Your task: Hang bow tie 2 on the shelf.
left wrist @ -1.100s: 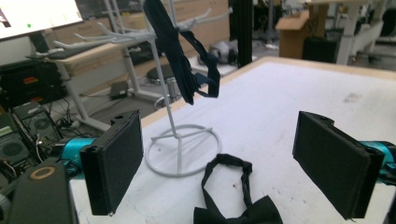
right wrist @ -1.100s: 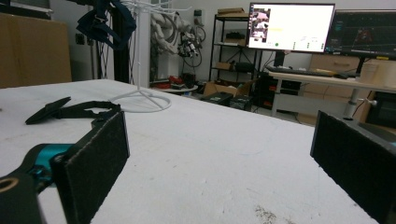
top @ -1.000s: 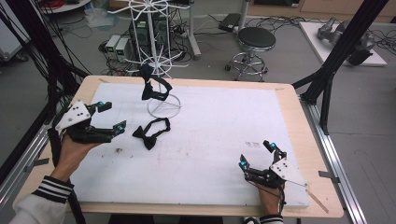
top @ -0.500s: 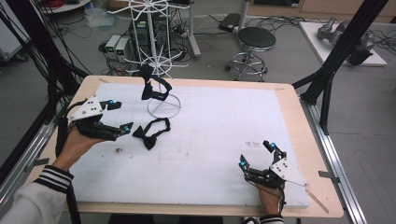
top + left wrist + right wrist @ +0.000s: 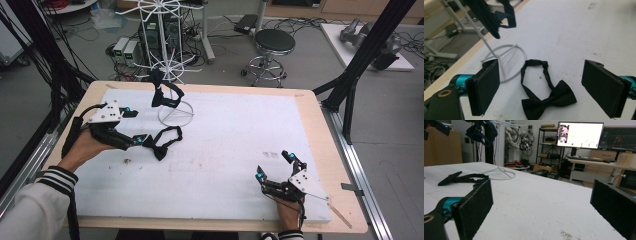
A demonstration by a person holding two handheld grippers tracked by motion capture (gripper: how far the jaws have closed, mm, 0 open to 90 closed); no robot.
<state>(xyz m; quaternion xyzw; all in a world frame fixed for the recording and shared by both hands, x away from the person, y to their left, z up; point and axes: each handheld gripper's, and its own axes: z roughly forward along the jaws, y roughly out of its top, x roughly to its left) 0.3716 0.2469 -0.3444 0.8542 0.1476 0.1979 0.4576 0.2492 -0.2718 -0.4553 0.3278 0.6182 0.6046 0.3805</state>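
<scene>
Left hand-held gripper (image 5: 134, 126): we see it moved in across the desk (image 5: 240, 135) over the last second, jaws wide apart, now framing the bow tie.
Bow tie (image 5: 549, 96): flat on the desk beside the white rack's ring base (image 5: 175, 114), ungripped.
Second bow tie (image 5: 162, 95): hanging on the rack.
Right hand-held gripper (image 5: 277, 171): unmoved near the front edge, jaws apart, empty.
Meaning: we judge a pickup imminent.
</scene>
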